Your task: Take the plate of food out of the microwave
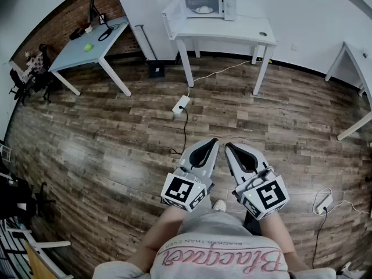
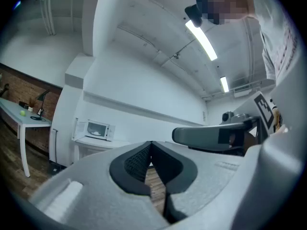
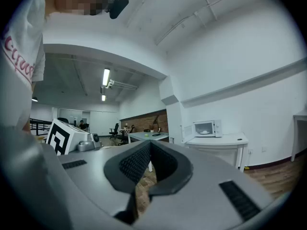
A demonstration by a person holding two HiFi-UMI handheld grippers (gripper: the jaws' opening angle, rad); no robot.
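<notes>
1. The person stands well back from the microwave (image 1: 203, 6), which sits on a white surface (image 1: 232, 32) against the far wall. Its door (image 1: 173, 13) hangs open to the left. The plate of food (image 1: 203, 9) is inside with something pale on it, too small from here to say what.
2. Both tools are held out level in front of the body, side by side. The left hand-held gripper (image 1: 213, 142) is clenched, tips together with nothing between them. The right hand-held gripper (image 1: 228, 146) looks the same, clenched and empty.
3. So I'd say the step in hand is just the walk-up. The plate isn't touched yet.
4. Heads up on the floor (image 1: 104, 138): a power strip (image 1: 181, 104) and its cable (image 1: 185, 129) lie pretty much on the line between the person and the surface. I'd step round that rather than over it.
5. To do this well, come in square to the opening and spread the jaws before reaching in. There's probably not much room to fiddle inside the cavity.
6. With the door swung out on the left, my guess is the right one gets the cleaner reach.
7. Bite the near rim of the plate, keep it flat and draw it straight out. Tilt it and the food likely slides. Once it's clear of the opening, the other tool can steady the opposite rim.
</notes>
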